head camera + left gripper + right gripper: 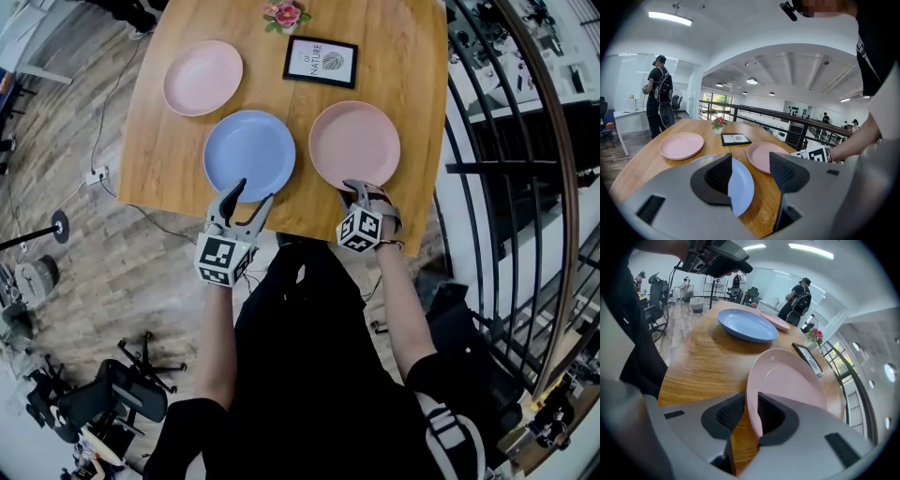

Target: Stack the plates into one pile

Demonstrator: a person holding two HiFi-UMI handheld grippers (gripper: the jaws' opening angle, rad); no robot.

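Three plates lie apart on the wooden table (412,84): a pink plate (202,78) at the far left, a blue plate (249,155) in the middle and a second pink plate (354,143) on the right. My right gripper (359,190) is at that right plate's near rim. In the right gripper view the rim of this pink plate (787,380) sits between the pads of the right gripper (751,401), which are closed on it. My left gripper (255,192) stands open over the blue plate's near edge. The left gripper (751,164) holds nothing, with the blue plate (740,185) showing between its jaws.
A framed picture (321,61) and a small flower pot (286,14) stand at the table's far edge. A metal railing (506,141) runs along the right side. A person (658,93) stands beyond the table. An office chair (112,394) is on the floor at the left.
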